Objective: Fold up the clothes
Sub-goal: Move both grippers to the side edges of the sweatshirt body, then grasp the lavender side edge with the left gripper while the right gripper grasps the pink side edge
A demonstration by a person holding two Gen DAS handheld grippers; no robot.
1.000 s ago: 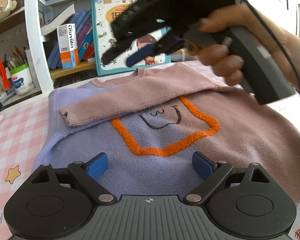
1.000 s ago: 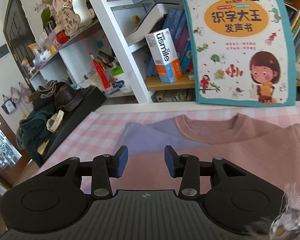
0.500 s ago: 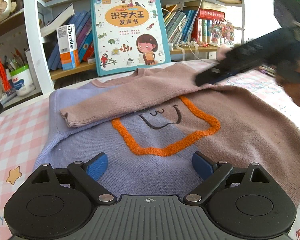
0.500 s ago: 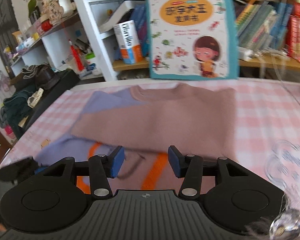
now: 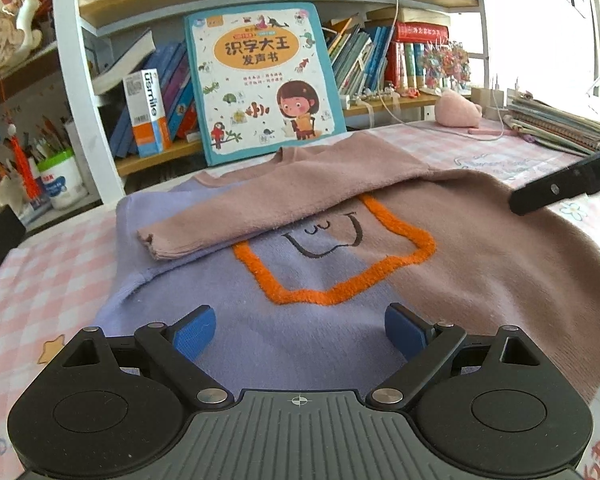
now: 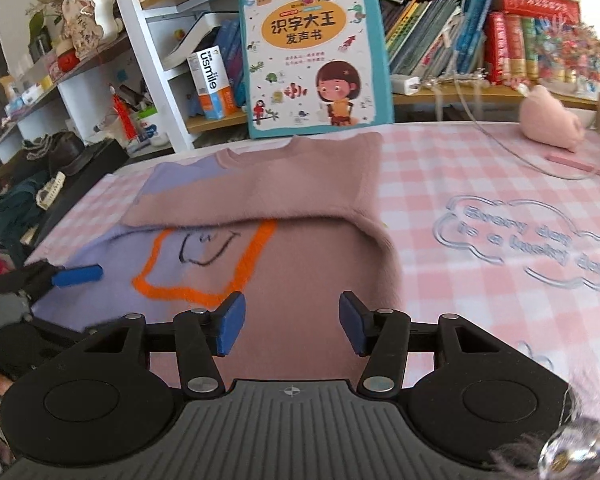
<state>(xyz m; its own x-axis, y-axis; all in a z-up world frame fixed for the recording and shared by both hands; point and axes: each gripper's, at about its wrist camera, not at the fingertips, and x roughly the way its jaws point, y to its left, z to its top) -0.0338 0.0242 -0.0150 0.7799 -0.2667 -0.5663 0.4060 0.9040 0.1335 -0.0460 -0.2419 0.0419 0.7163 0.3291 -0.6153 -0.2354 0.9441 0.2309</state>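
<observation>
Sweater (image 5: 340, 280) flat on bench (image 6: 460, 184), one sleeve (image 5: 260, 208) folded across chest. Soft, light knit, likely limp; best pinched at hem corners. Left tongs (image 5: 298, 334) wide, empty; right tongs (image 6: 290, 326) opening, empty, above hem.

lilac-and-pink sweater (image 5: 340, 280) lies flat, face up, on the checked cloth, pink sleeve (image 5: 260, 208) folded across its chest.

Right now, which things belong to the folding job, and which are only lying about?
Job: purple and dusty-pink knitted sweater with orange square; its folded pink sleeve.

Lying about: teal-edged children's picture book; pink plush toy; white and orange box.
</observation>
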